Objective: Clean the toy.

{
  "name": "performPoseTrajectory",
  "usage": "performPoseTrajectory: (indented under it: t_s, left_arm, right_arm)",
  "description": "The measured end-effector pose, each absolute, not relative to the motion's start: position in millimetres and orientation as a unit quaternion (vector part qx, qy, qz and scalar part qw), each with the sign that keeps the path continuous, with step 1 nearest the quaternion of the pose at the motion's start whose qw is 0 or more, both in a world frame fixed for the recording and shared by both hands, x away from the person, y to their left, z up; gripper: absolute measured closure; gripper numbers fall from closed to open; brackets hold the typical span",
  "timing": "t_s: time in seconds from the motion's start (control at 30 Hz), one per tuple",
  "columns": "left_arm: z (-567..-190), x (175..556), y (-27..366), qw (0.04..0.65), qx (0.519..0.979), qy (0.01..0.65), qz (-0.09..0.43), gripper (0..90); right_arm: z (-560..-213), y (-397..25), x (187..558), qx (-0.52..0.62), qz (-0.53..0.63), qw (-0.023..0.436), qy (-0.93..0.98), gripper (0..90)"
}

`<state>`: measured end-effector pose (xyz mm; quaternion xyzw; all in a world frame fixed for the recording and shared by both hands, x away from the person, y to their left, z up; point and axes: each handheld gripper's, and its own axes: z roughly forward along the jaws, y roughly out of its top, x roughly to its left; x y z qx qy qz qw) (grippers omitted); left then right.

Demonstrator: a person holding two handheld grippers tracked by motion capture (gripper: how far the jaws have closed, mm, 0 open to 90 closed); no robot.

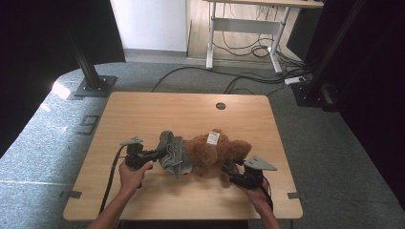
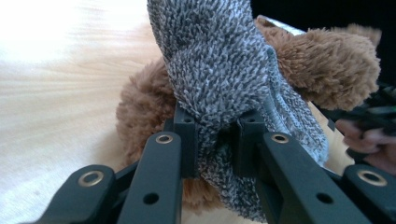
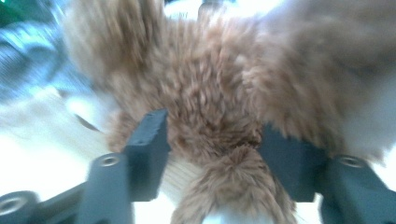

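Observation:
A brown teddy bear (image 1: 215,151) lies on the wooden table (image 1: 143,114), with a white tag (image 1: 213,138) on its upper side. A grey knitted garment (image 1: 175,153) covers its left end. My left gripper (image 1: 160,153) is shut on a fold of that grey garment (image 2: 219,70), and brown fur (image 2: 327,60) shows behind the fold. My right gripper (image 1: 228,171) is at the bear's near right limb. Its jaws stand wide apart, with the furry limb (image 3: 224,186) between them. That view is blurred.
A round cable hole (image 1: 220,106) sits near the table's far edge. Black stand bases (image 1: 95,86) and cables (image 1: 248,81) lie on the grey carpet beyond the table. A white desk frame (image 1: 243,28) stands at the back.

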<state>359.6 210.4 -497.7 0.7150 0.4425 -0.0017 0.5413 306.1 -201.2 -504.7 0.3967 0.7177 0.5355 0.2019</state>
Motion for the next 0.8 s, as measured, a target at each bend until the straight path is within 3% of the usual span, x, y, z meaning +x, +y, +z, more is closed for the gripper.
performPoseTrajectory:
  t_s: [0.17, 0.37, 0.57, 0.63, 0.8]
  left_arm:
    - [-500.5, 353.6, 212.0, 0.543, 0.714, 0.441, -0.004, 75.3]
    - [-501.3, 349.7, 211.9, 0.542, 0.717, 0.438, -0.004, 75.3]
    - [-501.9, 347.2, 214.0, 0.542, 0.717, 0.438, -0.007, 75.2]
    - [-503.2, 346.2, 215.7, 0.543, 0.715, 0.439, -0.009, 75.1]
    - [-507.9, 342.4, 220.6, 0.546, 0.711, 0.443, -0.024, 75.1]
  right_arm:
    - [-479.6, -221.6, 296.1, 0.408, 0.557, 0.216, 0.690, 24.7]
    - [-445.4, -230.5, 317.1, 0.404, 0.569, 0.208, 0.685, 23.0]
    - [-464.6, -202.4, 347.7, 0.381, 0.526, 0.148, 0.746, 34.0]
    - [-479.6, -193.1, 351.3, 0.376, 0.513, 0.129, 0.761, 42.1]
    - [-497.8, -188.7, 348.4, 0.370, 0.523, 0.102, 0.761, 51.7]
